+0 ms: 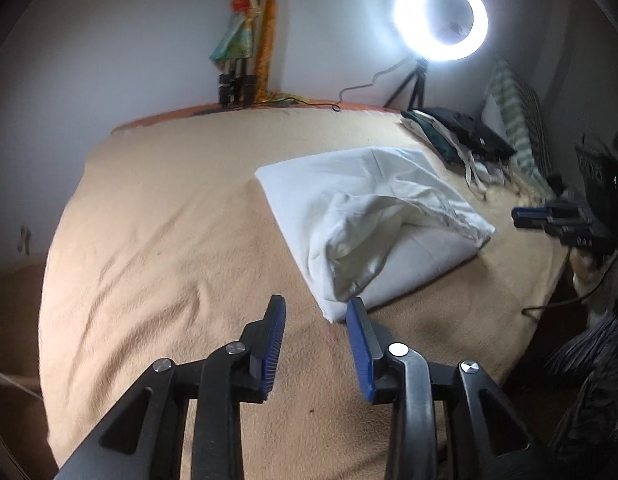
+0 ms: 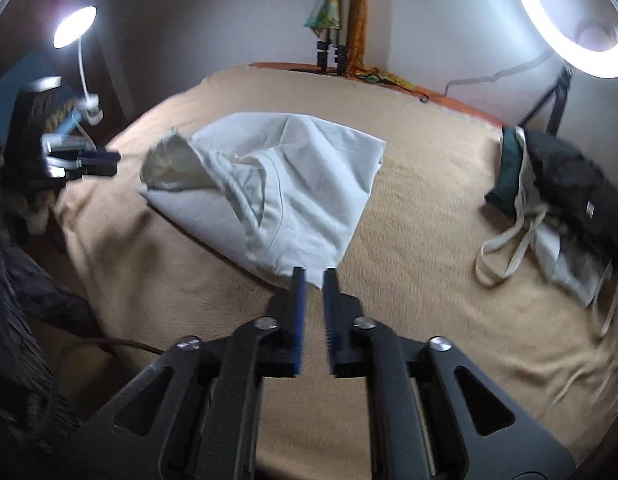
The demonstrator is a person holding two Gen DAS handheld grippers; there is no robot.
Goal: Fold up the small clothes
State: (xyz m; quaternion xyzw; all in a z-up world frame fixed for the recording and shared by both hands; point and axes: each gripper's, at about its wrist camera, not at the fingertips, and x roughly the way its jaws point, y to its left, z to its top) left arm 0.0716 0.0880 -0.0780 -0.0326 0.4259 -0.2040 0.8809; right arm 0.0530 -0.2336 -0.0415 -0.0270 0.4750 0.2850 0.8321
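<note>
On the bed [image 1: 181,208], spread with a tan blanket, the white garment [image 1: 365,216] lies partly folded, one layer bunched loosely over the rest. The left claw [image 1: 315,332] stands part open at the garment's near corner, gripping nothing. The right claw [image 2: 314,280] shows a narrow gap at another corner, also empty. Judging by this, a fold has been laid and let go. The next move likely calls for flattening the bunched layer and taking fresh corners for another fold.

Each gripper [image 1: 316,306] [image 2: 314,278] is matte black with ribbed blue pads and silver pivot screws
</note>
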